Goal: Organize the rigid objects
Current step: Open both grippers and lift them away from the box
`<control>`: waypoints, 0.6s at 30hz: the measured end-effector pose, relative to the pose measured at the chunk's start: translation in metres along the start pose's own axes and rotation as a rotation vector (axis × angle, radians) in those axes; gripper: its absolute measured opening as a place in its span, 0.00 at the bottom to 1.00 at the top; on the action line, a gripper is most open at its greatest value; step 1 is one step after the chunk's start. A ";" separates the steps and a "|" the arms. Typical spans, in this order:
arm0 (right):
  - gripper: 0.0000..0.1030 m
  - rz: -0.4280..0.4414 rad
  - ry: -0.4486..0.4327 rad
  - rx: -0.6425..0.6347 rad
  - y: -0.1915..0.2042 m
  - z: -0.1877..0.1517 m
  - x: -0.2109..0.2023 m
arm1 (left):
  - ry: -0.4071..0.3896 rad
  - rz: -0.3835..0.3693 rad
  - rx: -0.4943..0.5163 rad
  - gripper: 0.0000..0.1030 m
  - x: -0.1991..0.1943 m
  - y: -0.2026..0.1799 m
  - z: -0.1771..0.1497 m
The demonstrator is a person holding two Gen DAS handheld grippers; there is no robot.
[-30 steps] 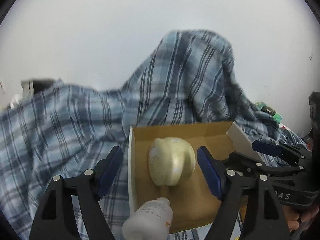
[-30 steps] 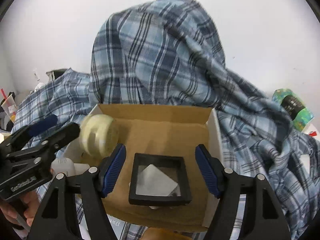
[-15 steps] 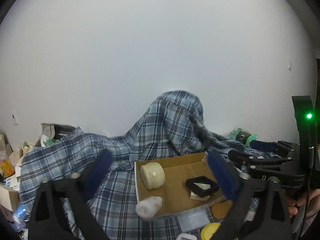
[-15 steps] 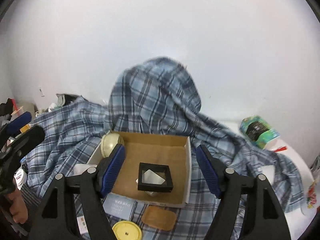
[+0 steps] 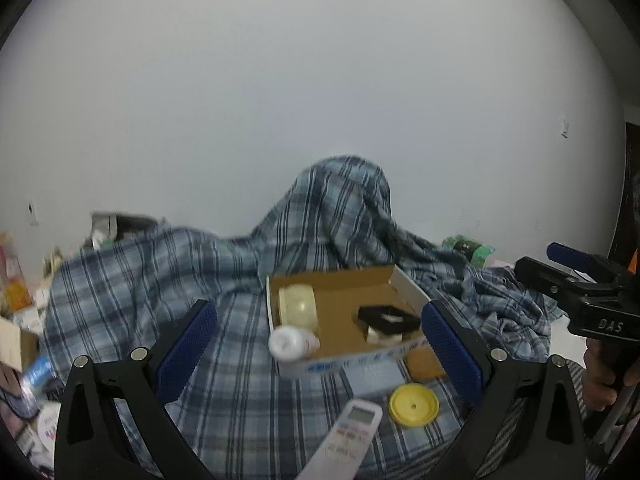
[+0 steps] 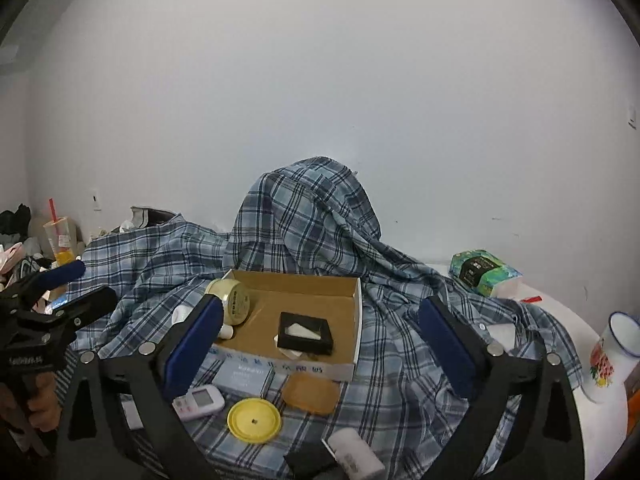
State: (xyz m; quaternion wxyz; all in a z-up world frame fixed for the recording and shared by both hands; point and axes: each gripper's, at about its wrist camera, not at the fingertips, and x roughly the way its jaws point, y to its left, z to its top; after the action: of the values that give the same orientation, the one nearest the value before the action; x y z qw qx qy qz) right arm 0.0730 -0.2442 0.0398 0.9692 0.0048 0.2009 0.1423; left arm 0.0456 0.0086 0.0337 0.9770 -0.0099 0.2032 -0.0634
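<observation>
A shallow cardboard box lies on a blue plaid cloth. In it are a cream round jar, a black square frame case and a white bottle leaning over its near left corner. In front of the box lie a yellow lid, a white remote, a brown pad and a flat grey-blue box. My left gripper and my right gripper are both open, empty, held back from the box.
The plaid cloth humps up behind the box against a white wall. A green packet and an enamel mug are at the right. A drink cup and clutter are at the left. A white block lies near me.
Both grippers have pulled up and back from the box, leaving the jar and the frame case inside. The items in front of the box have come into view.
</observation>
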 end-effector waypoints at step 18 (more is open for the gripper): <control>0.95 -0.005 0.037 0.025 -0.015 -0.032 0.014 | 0.056 -0.005 -0.018 1.00 0.015 0.008 -0.030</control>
State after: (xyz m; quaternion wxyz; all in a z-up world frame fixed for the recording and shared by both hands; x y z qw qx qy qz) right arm 0.0767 -0.2560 0.0037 0.9655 0.0140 0.2208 0.1374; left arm 0.0484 0.0151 0.0000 0.9707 -0.0173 0.2311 -0.0643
